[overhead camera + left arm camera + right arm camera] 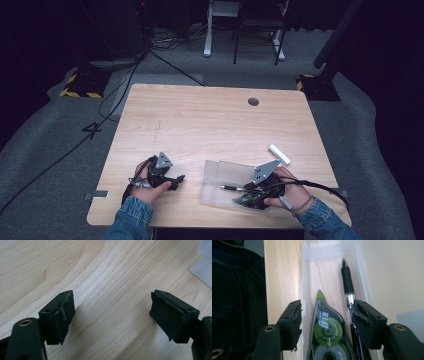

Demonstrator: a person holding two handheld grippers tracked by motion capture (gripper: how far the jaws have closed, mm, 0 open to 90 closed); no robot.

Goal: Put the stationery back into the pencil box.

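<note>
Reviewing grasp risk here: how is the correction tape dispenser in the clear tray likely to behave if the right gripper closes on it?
The correction tape dispenser looks like hard glossy plastic, so probably stiff, light, and somewhat slippery. Its teardrop taper may let it squirt toward the tip. It lies flat in the clear tray, so rolling seems unlikely.

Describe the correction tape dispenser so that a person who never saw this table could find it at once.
Start at the clear plastic tray on the near right part of the light wooden table. Inside it, between the open jaws of the right claw, lies the teardrop-shaped correction tape dispenser with green wheels. The black pen beside it is thin and straight, and has no green.
</note>
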